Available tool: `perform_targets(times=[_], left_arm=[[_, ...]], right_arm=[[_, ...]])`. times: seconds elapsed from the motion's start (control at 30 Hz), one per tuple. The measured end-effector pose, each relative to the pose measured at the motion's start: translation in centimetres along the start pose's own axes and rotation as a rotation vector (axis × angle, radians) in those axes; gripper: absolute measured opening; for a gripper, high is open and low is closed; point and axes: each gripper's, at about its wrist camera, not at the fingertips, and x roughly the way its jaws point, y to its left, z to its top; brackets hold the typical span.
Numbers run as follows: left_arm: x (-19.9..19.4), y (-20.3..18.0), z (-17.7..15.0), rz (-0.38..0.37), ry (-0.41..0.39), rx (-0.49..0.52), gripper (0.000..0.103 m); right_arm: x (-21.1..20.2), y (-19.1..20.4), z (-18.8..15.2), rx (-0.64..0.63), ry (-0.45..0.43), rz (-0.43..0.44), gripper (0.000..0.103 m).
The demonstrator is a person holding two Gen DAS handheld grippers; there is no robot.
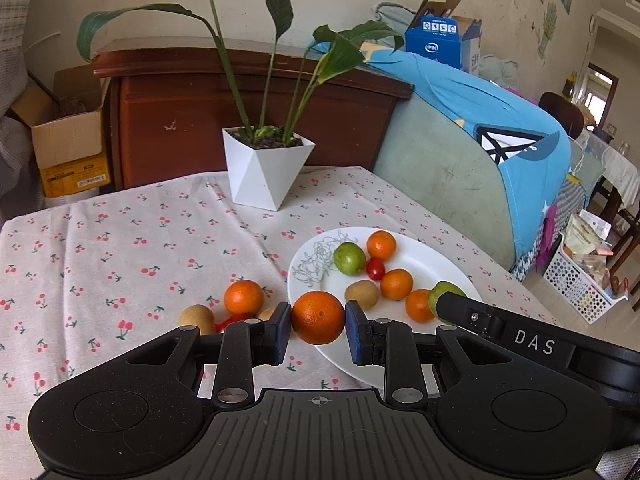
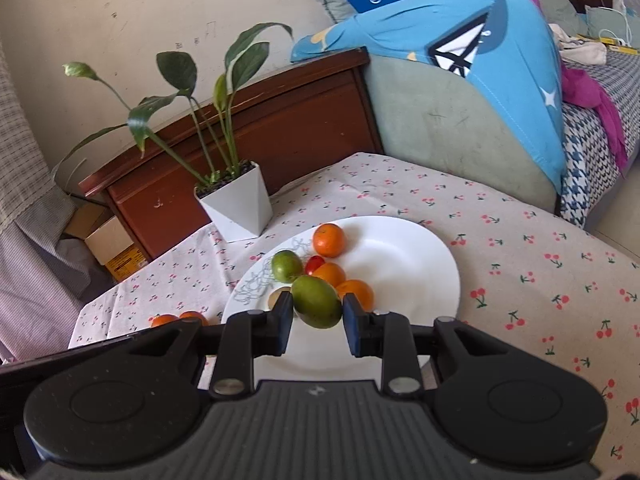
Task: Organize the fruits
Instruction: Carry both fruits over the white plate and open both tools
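Note:
My left gripper is shut on a large orange and holds it over the near left rim of the white plate. My right gripper is shut on a green mango above the plate; the mango also shows in the left wrist view. On the plate lie a green fruit, a small red tomato, a kiwi and three small oranges. Left of the plate, on the cloth, lie an orange, a brown fruit and something red.
A white pot with a leafy plant stands at the back of the cherry-print tablecloth. A wooden cabinet is behind it. A sofa arm with a blue cloth is right of the table. A white basket sits on the floor.

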Motion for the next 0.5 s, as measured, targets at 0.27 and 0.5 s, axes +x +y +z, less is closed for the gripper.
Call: perform_targets(times=[0.27, 0.5], left_arm=[[1.3, -1.9, -0.4, -0.033, 0.025, 0.033, 0.026], [2.0, -2.3, -0.6, -0.044, 0.040, 0.037, 0.026]], right_arm=[[0.3, -2.0, -0.1, 0.090, 0.026, -0.051, 0.027], [0.4, -2.2, -0.2, 0.096, 0.032, -0.064, 0.027]])
